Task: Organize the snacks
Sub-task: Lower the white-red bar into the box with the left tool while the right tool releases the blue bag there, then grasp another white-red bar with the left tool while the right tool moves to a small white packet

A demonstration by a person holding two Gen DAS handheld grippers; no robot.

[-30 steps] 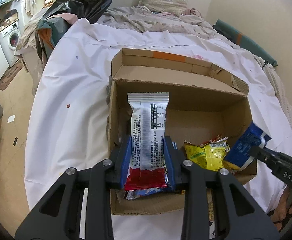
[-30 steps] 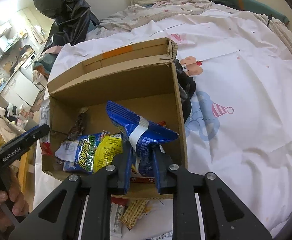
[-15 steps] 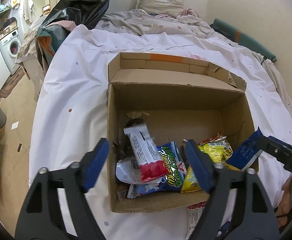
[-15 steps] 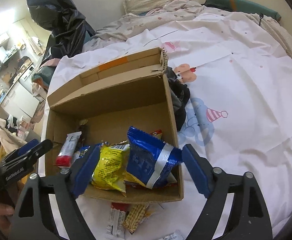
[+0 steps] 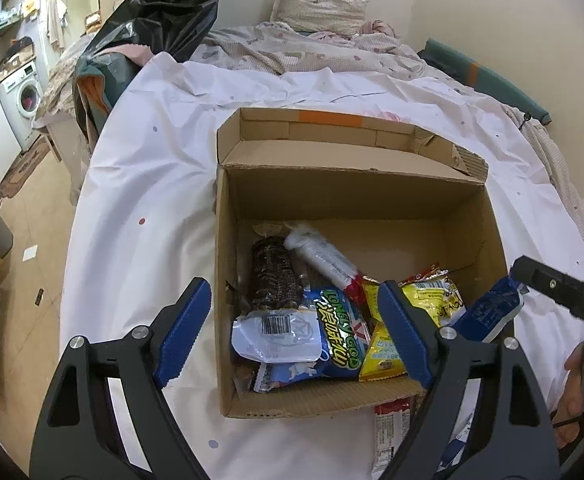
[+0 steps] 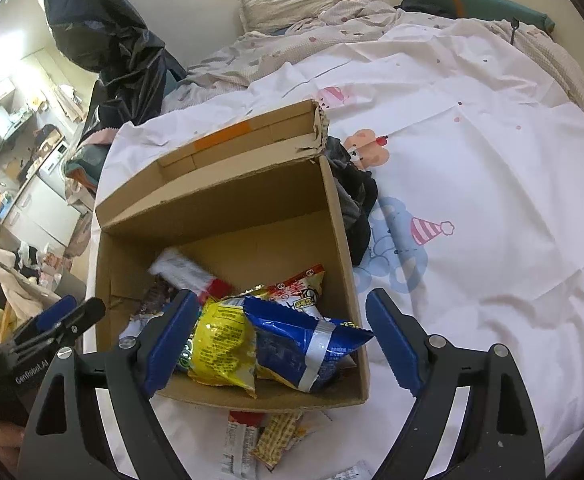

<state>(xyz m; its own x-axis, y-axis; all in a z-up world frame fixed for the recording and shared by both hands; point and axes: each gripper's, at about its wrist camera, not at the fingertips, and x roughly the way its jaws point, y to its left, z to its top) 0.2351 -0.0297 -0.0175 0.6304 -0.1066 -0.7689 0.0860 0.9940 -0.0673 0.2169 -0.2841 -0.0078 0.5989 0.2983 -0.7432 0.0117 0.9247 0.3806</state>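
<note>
My left gripper (image 5: 296,328) and right gripper (image 6: 279,340) have just sprung wide, both empty; the crinkly blue foil packet (image 6: 304,344) lies in the brown cardboard box (image 6: 219,204).

Both packets dropped (box (image 5: 496,232))

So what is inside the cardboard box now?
The box holds a blue packet, yellow packets, a white-red bar and a dark snack. What lies under them is covered.
</note>
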